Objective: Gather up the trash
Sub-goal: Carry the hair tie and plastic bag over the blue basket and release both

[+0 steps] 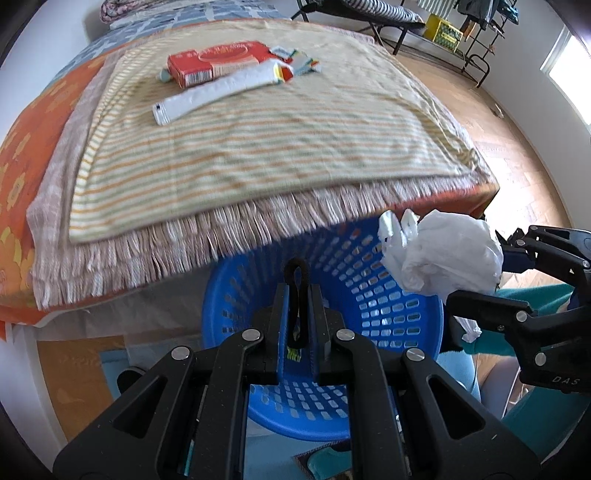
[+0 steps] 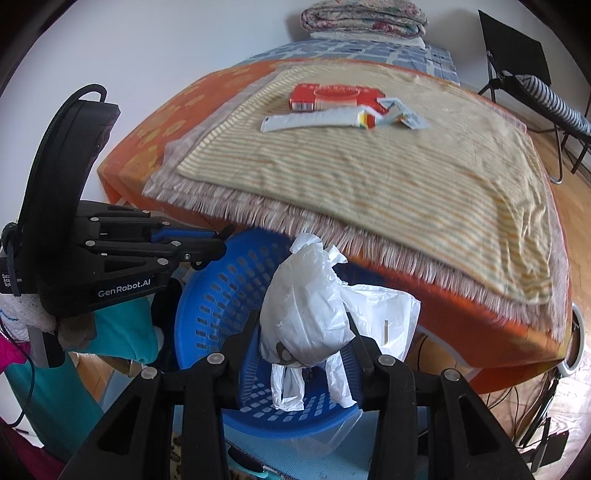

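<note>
A blue perforated basket [image 1: 388, 302] [image 2: 221, 306] stands on the floor below the bed's edge. My left gripper [image 1: 299, 291] is shut on a black hair tie [image 1: 297, 273] and holds it over the basket. My right gripper [image 2: 303, 328] is shut on a crumpled white plastic bag [image 2: 310, 306] [image 1: 450, 254], also over the basket. On the striped blanket [image 1: 258, 155] lie a red box [image 1: 218, 62] [image 2: 332, 96], a white tube [image 1: 218, 92] [image 2: 314, 120] and small wrappers [image 1: 299, 61] [image 2: 402, 116].
The bed has a fringed throw [image 1: 184, 240] over an orange sheet [image 2: 480, 325]. A folded quilt [image 2: 362, 18] lies at the far end. A folding chair [image 2: 517, 66] and drying rack [image 1: 472, 37] stand on the wooden floor. Teal fabric [image 2: 122, 332] lies beside the basket.
</note>
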